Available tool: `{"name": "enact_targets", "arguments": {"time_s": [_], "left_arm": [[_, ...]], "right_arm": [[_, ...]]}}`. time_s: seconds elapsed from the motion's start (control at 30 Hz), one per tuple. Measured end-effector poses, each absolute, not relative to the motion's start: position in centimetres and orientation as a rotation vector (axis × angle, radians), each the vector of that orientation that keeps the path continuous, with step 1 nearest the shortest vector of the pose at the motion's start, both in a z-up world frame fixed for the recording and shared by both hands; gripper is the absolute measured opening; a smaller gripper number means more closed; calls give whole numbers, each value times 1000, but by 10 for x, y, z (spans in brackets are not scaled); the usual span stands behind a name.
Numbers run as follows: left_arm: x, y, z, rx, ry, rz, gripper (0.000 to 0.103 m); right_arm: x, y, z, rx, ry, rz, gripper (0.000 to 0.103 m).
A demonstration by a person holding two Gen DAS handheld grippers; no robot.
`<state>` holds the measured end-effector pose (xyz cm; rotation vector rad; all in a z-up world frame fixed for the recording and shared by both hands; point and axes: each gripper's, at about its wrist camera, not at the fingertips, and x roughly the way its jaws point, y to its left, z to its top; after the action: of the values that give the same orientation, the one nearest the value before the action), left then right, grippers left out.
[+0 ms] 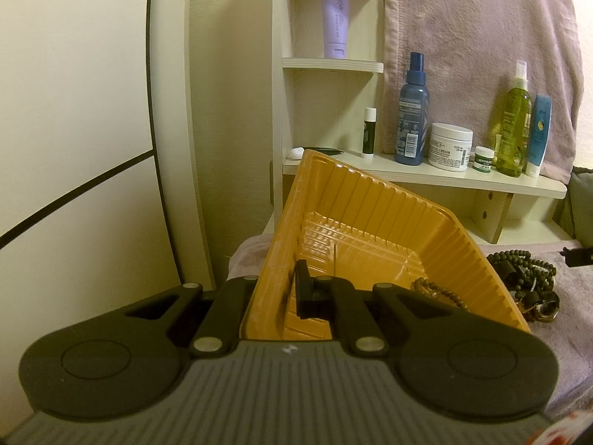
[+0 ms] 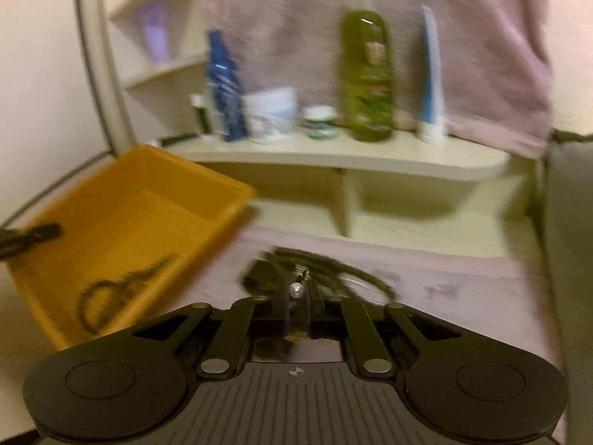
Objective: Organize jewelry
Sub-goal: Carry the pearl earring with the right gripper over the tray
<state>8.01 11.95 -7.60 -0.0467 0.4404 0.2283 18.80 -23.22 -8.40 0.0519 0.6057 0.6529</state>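
Note:
My left gripper point(image 1: 276, 287) is shut on the near-left wall of an orange ribbed tray point(image 1: 370, 204), one finger inside and one outside, and the tray is tilted up. A brown bead bracelet point(image 1: 441, 293) lies in the tray's low corner. To the tray's right, a pile of dark bead strings and rings point(image 1: 526, 278) rests on the pink cloth. In the blurred right wrist view, my right gripper point(image 2: 297, 304) is shut on a small pearl piece point(image 2: 295, 290) just above the dark bead pile point(image 2: 333, 267). The tray point(image 2: 129, 185) is to its left, with the bracelet point(image 2: 118, 289) inside.
A cream shelf point(image 1: 426, 176) behind the tray carries a blue spray bottle point(image 1: 411, 111), a white cream jar point(image 1: 450, 146), a green bottle point(image 1: 515, 126) and a blue tube point(image 1: 539, 133). A pink towel point(image 1: 481, 37) hangs behind. A grey cushion point(image 2: 570, 241) stands at the right.

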Motion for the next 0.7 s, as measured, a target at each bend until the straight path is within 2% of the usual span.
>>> {"name": "enact_targets", "arguments": {"time_s": [0.33, 0.7], "left_arm": [[80, 119, -75, -51, 441, 231, 7], [80, 119, -75, -57, 443, 235, 7]], "right_arm": [[164, -168, -67, 59, 588, 919, 8], [157, -115, -77, -15, 625, 1054, 8]]}}
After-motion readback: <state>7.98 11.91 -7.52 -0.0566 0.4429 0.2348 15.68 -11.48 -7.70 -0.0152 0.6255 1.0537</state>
